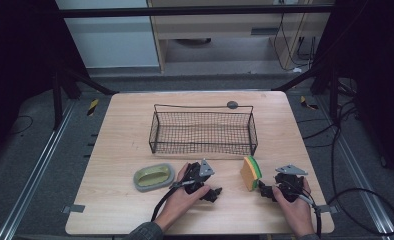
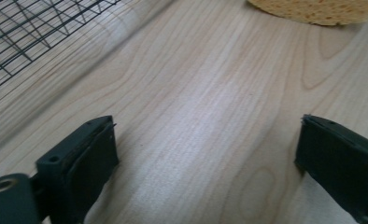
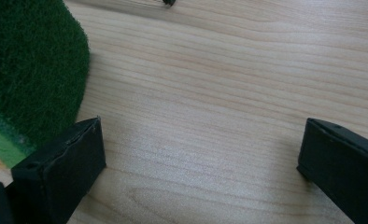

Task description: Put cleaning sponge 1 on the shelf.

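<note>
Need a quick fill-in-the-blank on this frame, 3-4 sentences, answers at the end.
1. The wire basket on the table holds ____.
2. The sponge stands on its edge, nearest the ____ gripper.
3. The green soap dish lies to the ____ of the left gripper in the high view.
4. Both grippers' jaws are ____.

Missing words: nothing; right; left; open

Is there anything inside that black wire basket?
The wire basket looks empty: through its mesh only the wooden table shows. The sponge and green dish sit outside it, nearer the person. Nothing seems hidden.
</note>
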